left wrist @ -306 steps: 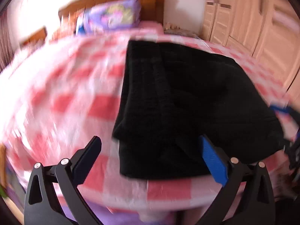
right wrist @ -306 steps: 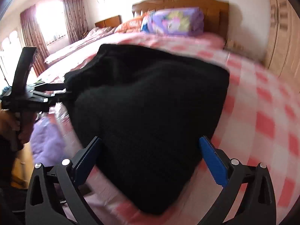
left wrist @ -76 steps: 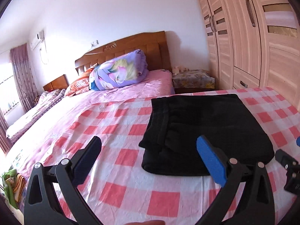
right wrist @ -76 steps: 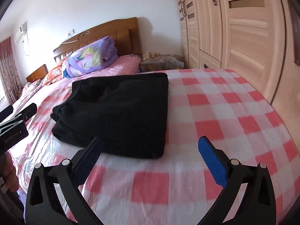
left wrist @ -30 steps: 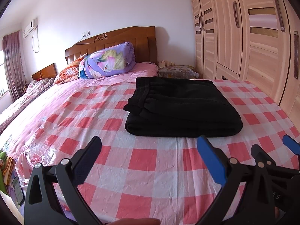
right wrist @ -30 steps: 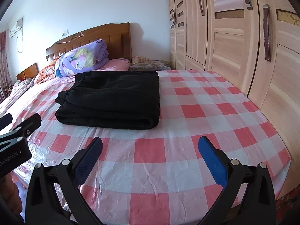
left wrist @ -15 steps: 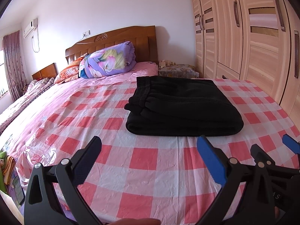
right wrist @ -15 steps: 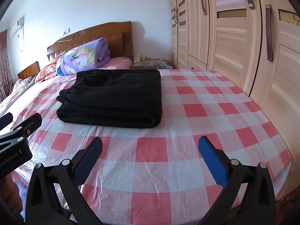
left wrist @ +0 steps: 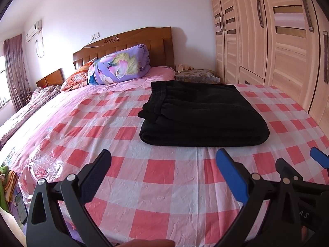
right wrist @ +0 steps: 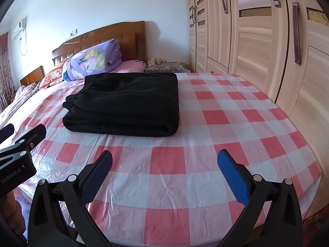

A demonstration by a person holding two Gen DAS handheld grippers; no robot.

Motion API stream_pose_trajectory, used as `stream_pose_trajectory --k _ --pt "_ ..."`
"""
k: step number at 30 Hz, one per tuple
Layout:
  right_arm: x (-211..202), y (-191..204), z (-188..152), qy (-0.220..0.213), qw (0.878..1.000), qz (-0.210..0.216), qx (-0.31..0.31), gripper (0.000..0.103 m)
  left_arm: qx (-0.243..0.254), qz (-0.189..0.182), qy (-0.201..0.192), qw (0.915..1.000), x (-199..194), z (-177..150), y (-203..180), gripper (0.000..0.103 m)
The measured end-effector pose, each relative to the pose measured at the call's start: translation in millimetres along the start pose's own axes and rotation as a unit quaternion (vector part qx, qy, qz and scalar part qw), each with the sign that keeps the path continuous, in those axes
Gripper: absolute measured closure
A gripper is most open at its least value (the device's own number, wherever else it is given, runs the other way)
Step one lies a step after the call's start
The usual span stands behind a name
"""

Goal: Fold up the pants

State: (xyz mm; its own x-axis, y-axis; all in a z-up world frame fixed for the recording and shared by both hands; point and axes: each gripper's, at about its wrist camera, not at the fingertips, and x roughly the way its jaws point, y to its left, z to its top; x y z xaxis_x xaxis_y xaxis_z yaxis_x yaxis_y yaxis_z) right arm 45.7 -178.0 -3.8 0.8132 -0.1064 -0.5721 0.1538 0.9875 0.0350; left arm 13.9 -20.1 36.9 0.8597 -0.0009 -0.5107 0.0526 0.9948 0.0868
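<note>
The left gripper (left wrist: 163, 171) is held level with its jaws spread wide and nothing between the fingers (left wrist: 230, 175). The right gripper (right wrist: 164, 171) is spread just as wide (also empty). Each shows at the other's side, just beyond the outer finger.

pants (left wrist: 203, 115) folded, on bed sheet (left wrist: 160, 177), toward its right half | quilt roll (left wrist: 119, 64) behind pants, before headboard (left wrist: 127, 41) | wardrobe (left wrist: 267, 41) right of bed | left gripper (left wrist: 163, 169) and right gripper (right wrist: 164, 167) before pants, apart from them, jaws wide
</note>
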Motion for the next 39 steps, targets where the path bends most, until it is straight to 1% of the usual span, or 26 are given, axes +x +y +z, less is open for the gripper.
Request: stream_pose_trajectory --k 11,24,28,31,34,37,39 --pt "1.2 -0.4 -0.4 0.001 1.000 0.003 -0.003 0.004 0.006 0.003 -0.011 0.9999 -3.0 -1.9 -2.6 0.001" --pt "0.9 0.1 -0.6 0.001 1.000 0.003 -0.003 0.004 0.010 0.001 -0.012 0.9999 -3.4 -2.0 -3.5 0.001" --pt "1.1 0.4 -1.1 0.001 1.000 0.003 -0.003 0.004 0.008 -0.003 -0.007 0.9999 -2.1 -2.0 -3.6 0.001" --pt "1.1 0.4 -1.2 0.002 1.000 0.003 -0.003 0.004 0.003 0.017 -0.008 0.9998 -1.2 -3.8 -2.2 0.001" --pt "1.9 0.3 -1.9 0.003 1.000 0.004 -0.002 0.004 -0.004 0.012 0.002 0.9999 1.8 -3.2 0.6 0.001" --pt "2.7 0.8 -3.0 0.004 1.000 0.005 -0.003 0.004 -0.014 -0.002 0.012 0.9998 4.4 -3.4 4.8 0.001" --pt "3.7 0.5 -4.2 0.005 1.000 0.007 -0.005 0.004 -0.014 0.000 0.012 0.9998 5.0 -4.5 4.1 0.001"
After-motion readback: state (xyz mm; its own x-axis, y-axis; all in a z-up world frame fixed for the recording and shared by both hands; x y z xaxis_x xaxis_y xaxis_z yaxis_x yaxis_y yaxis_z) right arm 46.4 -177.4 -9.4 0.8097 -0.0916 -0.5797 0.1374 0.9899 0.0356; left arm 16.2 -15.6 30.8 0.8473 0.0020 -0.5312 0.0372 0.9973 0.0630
